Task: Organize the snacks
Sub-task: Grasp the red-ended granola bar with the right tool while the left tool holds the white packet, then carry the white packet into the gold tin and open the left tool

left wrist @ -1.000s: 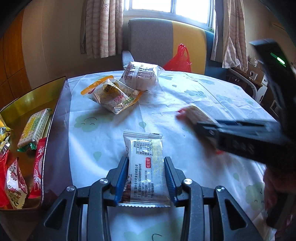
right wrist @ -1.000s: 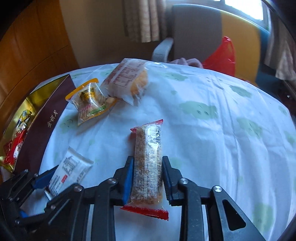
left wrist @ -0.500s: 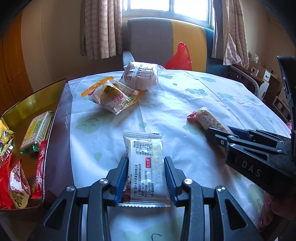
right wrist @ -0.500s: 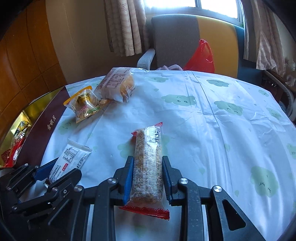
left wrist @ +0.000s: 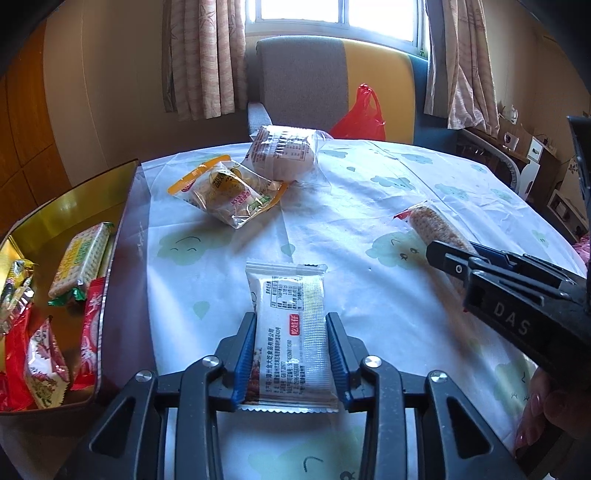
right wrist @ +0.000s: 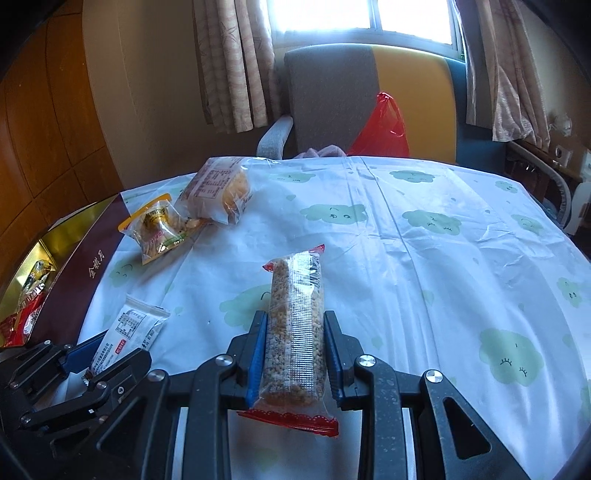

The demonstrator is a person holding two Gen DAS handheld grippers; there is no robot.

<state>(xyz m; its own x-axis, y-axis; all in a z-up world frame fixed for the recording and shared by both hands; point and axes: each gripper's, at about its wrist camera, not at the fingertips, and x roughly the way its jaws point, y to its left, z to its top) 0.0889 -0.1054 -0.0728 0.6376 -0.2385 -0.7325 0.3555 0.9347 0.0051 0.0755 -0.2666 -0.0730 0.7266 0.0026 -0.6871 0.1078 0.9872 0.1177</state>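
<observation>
The left gripper [left wrist: 291, 360] is clamped on the lower half of a white snack packet [left wrist: 290, 332], its blue-padded fingers [left wrist: 246, 354] pressing both long edges while the packet's printed top end sticks out forward over the table. The right gripper [right wrist: 293, 354] grips a clear-wrapped grain bar [right wrist: 295, 325] with red crimped ends in the same way, the bar standing lengthwise between the fingers and its near red end hanging out behind them. In the left wrist view the right gripper sits to the right of the white packet, apart from it, with the bar's far end poking out ahead.

Both packets are over a white tablecloth [right wrist: 424, 258] printed with pale green clouds. At the table's left edge stands a gold-lined box [left wrist: 74, 199] with a dark maroon outer wall; inside it lie a green-and-white cracker pack [left wrist: 79, 258] and several red-wrapped snacks [left wrist: 44, 354].

Farther across the table, an orange-edged clear packet of small pastries [left wrist: 229, 188] lies flat, and just behind it, touching its far corner, rests a clear-bagged bun [left wrist: 282, 153] with a printed label. Beyond the table stands a grey and yellow chair [left wrist: 332, 81] with a red plastic bag [left wrist: 360, 116] on its seat, in front of curtains [left wrist: 203, 55] and a bright window [left wrist: 340, 14].
</observation>
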